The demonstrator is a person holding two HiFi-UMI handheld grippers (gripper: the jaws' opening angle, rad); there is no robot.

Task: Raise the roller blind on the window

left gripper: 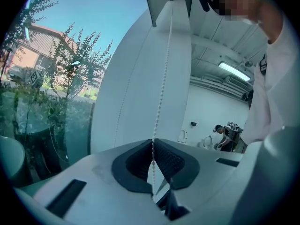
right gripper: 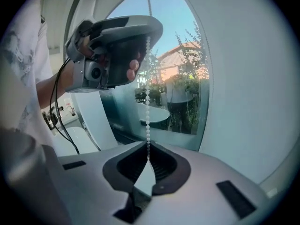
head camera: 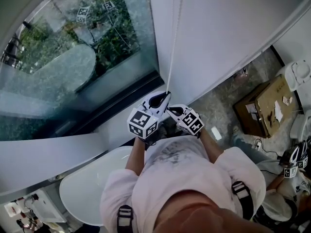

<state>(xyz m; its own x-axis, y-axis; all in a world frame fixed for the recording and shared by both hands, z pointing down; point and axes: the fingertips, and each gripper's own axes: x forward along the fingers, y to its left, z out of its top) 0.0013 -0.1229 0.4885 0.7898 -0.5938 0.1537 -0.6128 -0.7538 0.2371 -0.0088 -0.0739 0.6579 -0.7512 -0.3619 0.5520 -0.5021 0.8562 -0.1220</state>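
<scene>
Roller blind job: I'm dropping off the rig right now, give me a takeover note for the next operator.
Left tool: shut on the white beaded pull chain, the upper grip.
Right tool: shut on the same chain just below.
Chain runs straight up beside the window glass.
Done: both grips set. The blind's edge isn't in view, so progress is unknown.
To do: probably pull hand over hand, then check the blind.
</scene>
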